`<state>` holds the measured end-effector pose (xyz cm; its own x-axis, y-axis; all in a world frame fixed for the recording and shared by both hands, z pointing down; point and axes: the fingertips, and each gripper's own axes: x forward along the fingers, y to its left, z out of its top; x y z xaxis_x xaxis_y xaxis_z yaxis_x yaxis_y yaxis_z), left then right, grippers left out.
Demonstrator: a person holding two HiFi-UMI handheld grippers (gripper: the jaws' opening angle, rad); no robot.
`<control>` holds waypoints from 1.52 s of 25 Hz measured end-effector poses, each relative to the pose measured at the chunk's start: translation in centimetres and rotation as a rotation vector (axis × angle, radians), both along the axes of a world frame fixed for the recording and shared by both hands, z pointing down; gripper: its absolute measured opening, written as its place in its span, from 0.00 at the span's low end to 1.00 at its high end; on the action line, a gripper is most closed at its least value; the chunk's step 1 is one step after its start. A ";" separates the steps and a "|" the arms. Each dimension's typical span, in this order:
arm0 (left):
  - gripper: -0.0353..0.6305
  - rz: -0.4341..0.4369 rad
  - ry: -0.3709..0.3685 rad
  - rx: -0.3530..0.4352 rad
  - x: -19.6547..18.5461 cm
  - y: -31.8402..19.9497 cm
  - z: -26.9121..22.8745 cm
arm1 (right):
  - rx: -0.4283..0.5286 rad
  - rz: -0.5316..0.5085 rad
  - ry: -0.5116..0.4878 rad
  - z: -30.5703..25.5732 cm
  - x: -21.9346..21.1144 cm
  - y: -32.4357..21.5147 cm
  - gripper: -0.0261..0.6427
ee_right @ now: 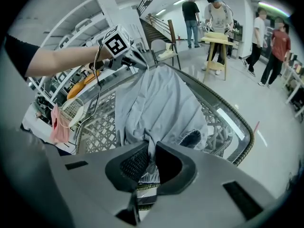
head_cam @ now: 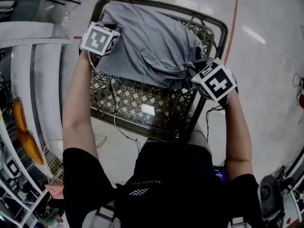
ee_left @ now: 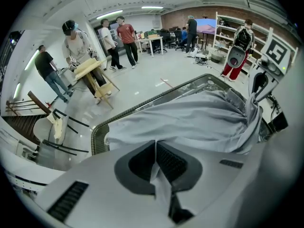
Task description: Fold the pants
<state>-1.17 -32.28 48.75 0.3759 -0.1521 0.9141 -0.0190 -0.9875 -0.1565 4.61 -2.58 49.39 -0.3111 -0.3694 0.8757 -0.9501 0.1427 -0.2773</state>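
Left fingers: in the left gripper view we saw the left gripper (ee_left: 156, 151) with its dark ribbed fingers (ee_left: 172, 161) pressed together on a thin fold of the pants (ee_left: 190, 120). The cloth ran up out of the pinch and spread away in front of it.
Right fingers: in the right gripper view the right gripper (ee_right: 151, 156) was clamped on a thicker, bunched wad of the same cloth. Its fingers (ee_right: 129, 163) stood a little way apart, with the wad filling the gap between them.
Pants, place: we held them stretched between the two grippers. From the head view they hung over the far half of a woven basket (head_cam: 161, 4), draped across its rim and top, with one edge at each gripper.
Pants, look: they were grey-blue, thin and soft. Near the left gripper the cloth lay fairly smooth and flat. Toward the right gripper it gathered into a tight knot of wrinkles that fanned outward. We could not tell the legs from the waist.
Basket: it had brown lattice sides and a dark rim, and it stood on a pale shiny floor (head_cam: 266, 80).
Arms: both of our bare forearms reached forward, one on each side of the basket. A cube with square markers (head_cam: 99, 38) topped the left gripper.
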 end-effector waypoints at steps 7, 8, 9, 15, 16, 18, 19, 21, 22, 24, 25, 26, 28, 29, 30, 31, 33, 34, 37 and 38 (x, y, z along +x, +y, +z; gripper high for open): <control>0.07 0.033 0.012 -0.011 2.3 0.1 1.2 | 0.001 0.002 0.010 0.8 1.0 -1.3 0.11; 0.07 0.037 0.011 -0.010 2.6 0.1 1.3 | 0.001 0.003 0.009 0.9 1.1 -1.5 0.11; 0.07 0.040 0.009 -0.008 2.9 0.0 1.5 | 0.001 0.003 0.008 0.9 1.1 -1.7 0.11; 0.07 0.054 -0.001 0.017 4.6 -1.2 1.6 | 0.004 0.016 0.016 1.4 2.0 -2.3 0.11; 0.07 0.057 -0.004 0.023 4.9 -1.5 1.6 | 0.003 0.020 0.016 1.4 2.2 -2.3 0.11; 0.07 0.054 -0.007 0.032 5.4 -2.1 1.3 | 0.004 0.027 0.021 1.3 2.6 -2.4 0.11; 0.07 0.051 -0.007 0.035 5.6 -2.4 1.2 | 0.004 0.030 0.023 1.2 2.9 -2.5 0.11; 0.07 0.042 -0.005 0.039 6.0 -3.0 1.1 | 0.006 0.036 0.029 1.1 3.4 -2.7 0.11; 0.07 0.038 -0.005 0.043 6.2 -3.3 1.2 | 0.006 0.039 0.031 1.1 3.6 -2.9 0.11; 0.07 0.039 -0.002 0.060 6.7 -3.8 1.5 | 0.005 0.052 0.038 1.4 4.0 -2.9 0.11; 0.07 0.039 -0.004 0.070 6.9 -4.0 1.7 | 0.002 0.061 0.042 1.6 4.2 -2.8 0.11; 0.07 0.035 -0.009 0.078 7.0 -4.3 2.0 | -0.001 0.069 0.047 1.8 4.4 -2.8 0.11; 0.07 0.024 -0.018 0.087 7.1 -4.9 2.2 | -0.006 0.082 0.054 2.0 4.8 -2.8 0.11; 0.07 0.019 -0.020 0.087 7.2 -5.1 2.3 | -0.008 0.087 0.057 2.0 4.9 -2.9 0.11; 0.07 0.016 -0.021 0.087 7.2 -5.3 2.4 | -0.011 0.091 0.061 2.0 5.0 -2.9 0.11; 0.07 0.013 -0.024 0.090 7.2 -5.6 2.5 | -0.014 0.095 0.065 2.0 5.1 -3.0 0.11; 0.07 0.011 -0.028 0.098 7.3 -6.1 2.6 | -0.020 0.099 0.076 2.2 5.4 -3.0 0.11; 0.07 0.010 -0.030 0.099 7.5 -6.2 2.7 | -0.022 0.101 0.080 2.3 5.6 -3.0 0.11; 0.07 0.015 -0.033 0.094 8.0 -6.1 3.4 | -0.023 0.110 0.077 2.8 6.2 -3.0 0.11; 0.07 0.016 -0.033 0.092 8.0 -6.2 3.7 | -0.024 0.114 0.076 3.0 6.3 -3.0 0.11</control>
